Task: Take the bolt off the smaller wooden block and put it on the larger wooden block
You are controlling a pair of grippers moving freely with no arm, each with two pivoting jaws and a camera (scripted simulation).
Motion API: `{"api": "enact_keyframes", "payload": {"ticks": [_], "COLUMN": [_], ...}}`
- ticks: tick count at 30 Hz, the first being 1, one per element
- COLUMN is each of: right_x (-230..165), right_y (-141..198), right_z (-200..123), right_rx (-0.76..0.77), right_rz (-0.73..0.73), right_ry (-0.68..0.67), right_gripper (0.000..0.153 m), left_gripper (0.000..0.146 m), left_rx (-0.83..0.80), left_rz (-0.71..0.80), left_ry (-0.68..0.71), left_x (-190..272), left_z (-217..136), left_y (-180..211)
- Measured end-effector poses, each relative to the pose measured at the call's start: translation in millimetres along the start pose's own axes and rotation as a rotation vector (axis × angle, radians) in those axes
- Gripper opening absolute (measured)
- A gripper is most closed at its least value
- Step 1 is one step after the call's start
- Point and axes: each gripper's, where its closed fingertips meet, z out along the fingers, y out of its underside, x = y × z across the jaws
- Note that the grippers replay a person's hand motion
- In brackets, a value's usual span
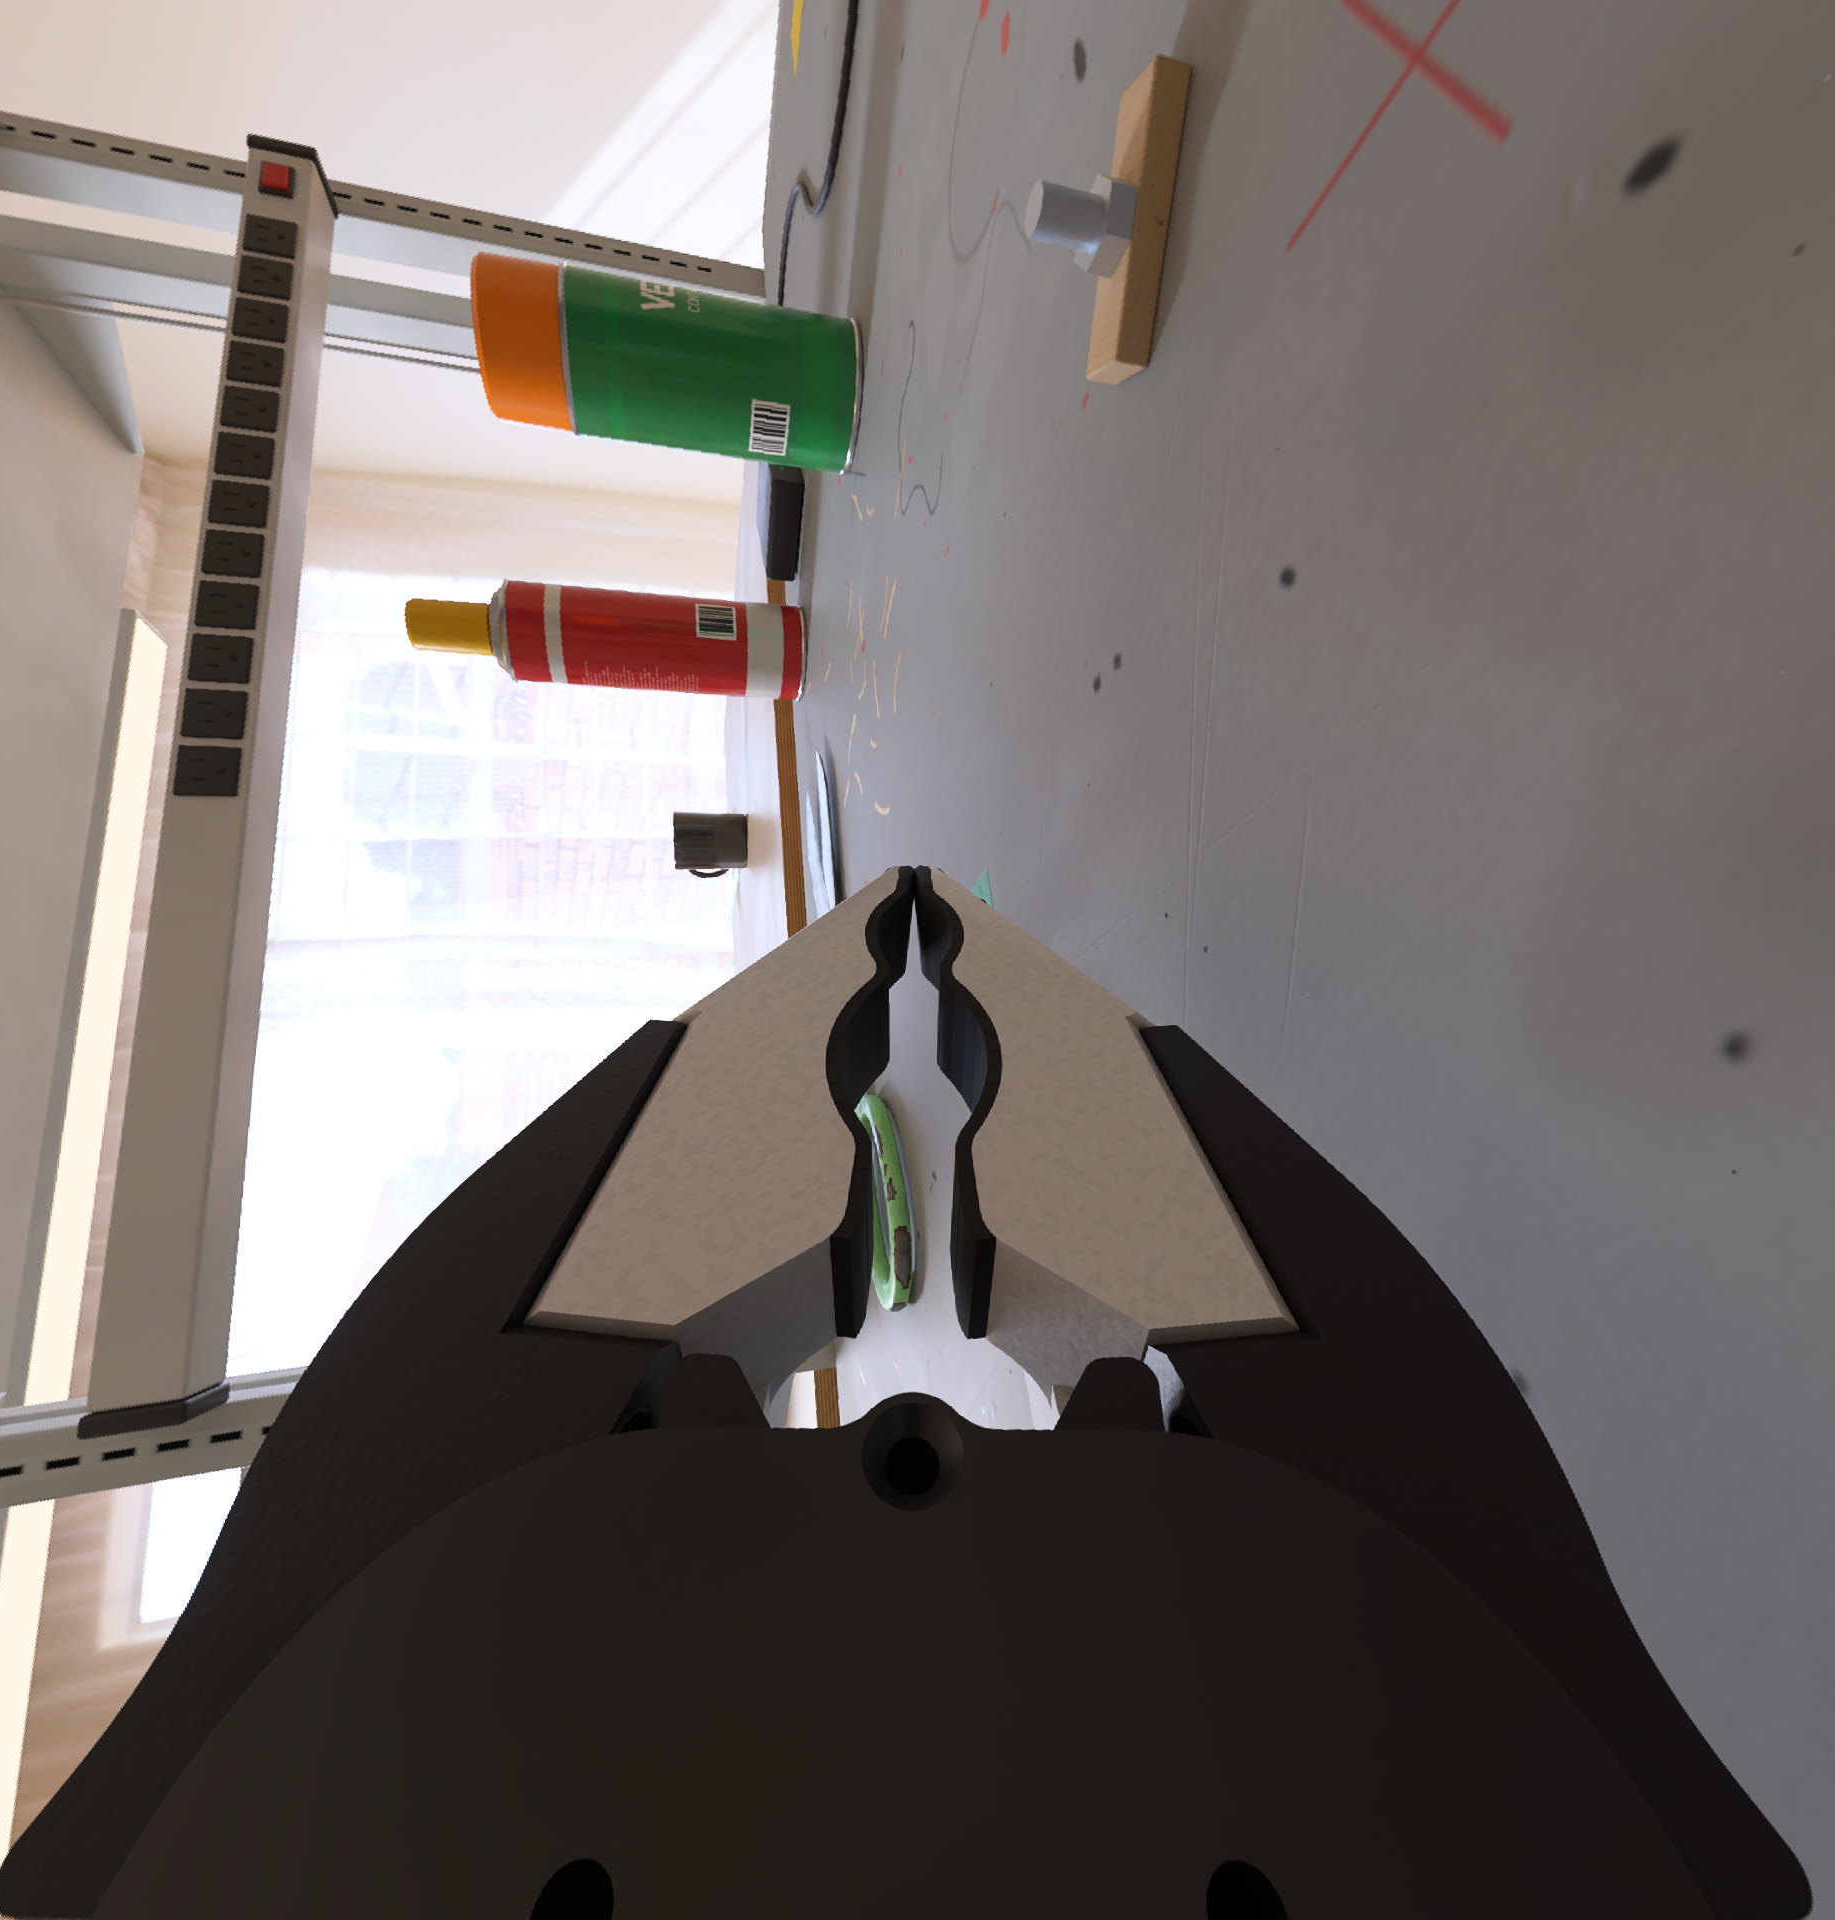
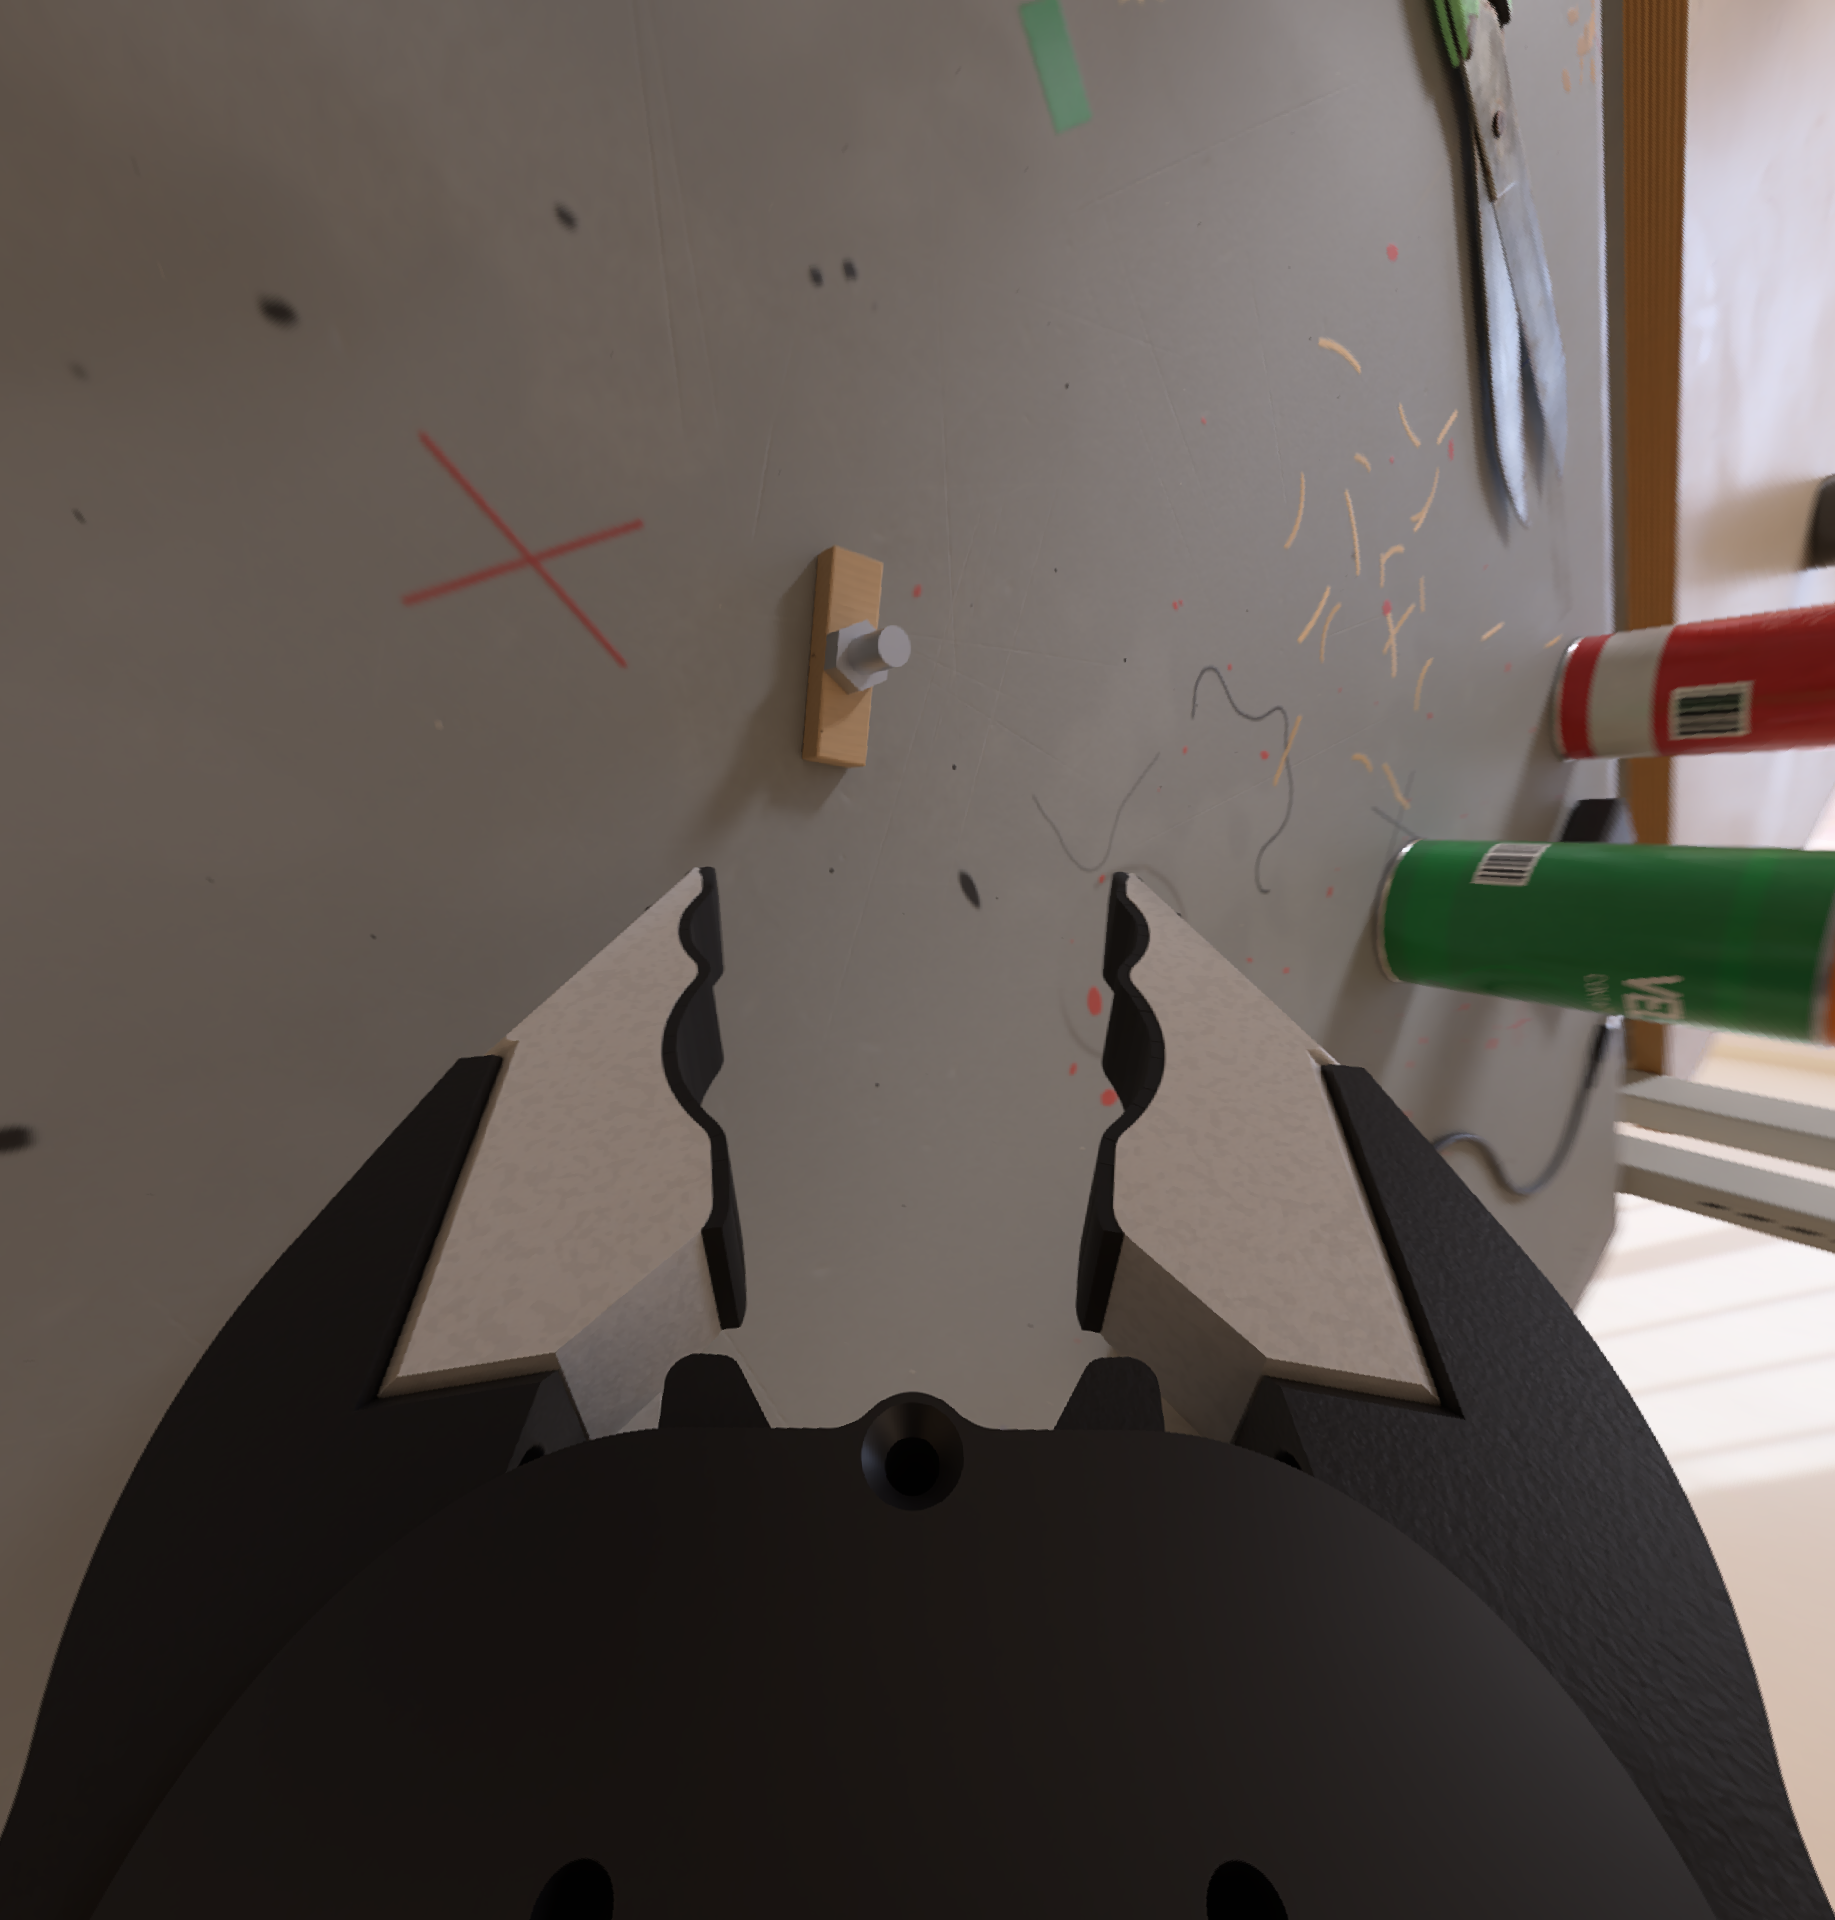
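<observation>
Bolt (image 2: 871, 657) stands head-down on the wooden block (image 2: 842, 659), beside the red cross (image 2: 526, 553). Only the left view catches a power strip (image 1: 240, 499). Left gripper (image 1: 913, 875) pinched closed, empty; right gripper (image 2: 911, 883) spread wide, short of the block.

grey speckled table (image 2: 269, 831) with wooden block (image 2: 842, 659), red can (image 2: 1723, 675), green can (image 2: 1619, 935)

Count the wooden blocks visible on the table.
1: a wooden block lies on the grey table beside the red cross, carrying the bolt. A second block may lie outside both views.
</observation>
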Motion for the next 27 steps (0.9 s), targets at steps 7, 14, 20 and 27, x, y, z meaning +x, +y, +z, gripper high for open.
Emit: {"api": "enact_keyframes", "payload": {"ticks": [7, 14, 20, 27], "right_x": [-8, -14, -16, -20], "right_y": [-6, -2, -14, -19], "right_z": [-6, 9, 28, 37], "right_rx": [0.07, -0.021, -0.049, -0.04], "right_rz": [0.197, 0.154, 0.157, 0.238], "right_ry": [-0.263, -0.375, -0.417, -0.465], "right_gripper": [0.094, 0.122, 0.119, 0.098], "left_gripper": [0.0, 0.0, 0.0, 0.0], "left_rx": [-0.001, 0.0, 0.004, 0.006], "left_rz": [0.004, 0.001, 0.007, -0.003], "left_ry": [0.016, 0.03, 0.044, 0.055], "left_x": [4, 7, 10, 10], "left_z": [0, 0, 1, 1], "left_y": [0, 2, 3, 4]}}
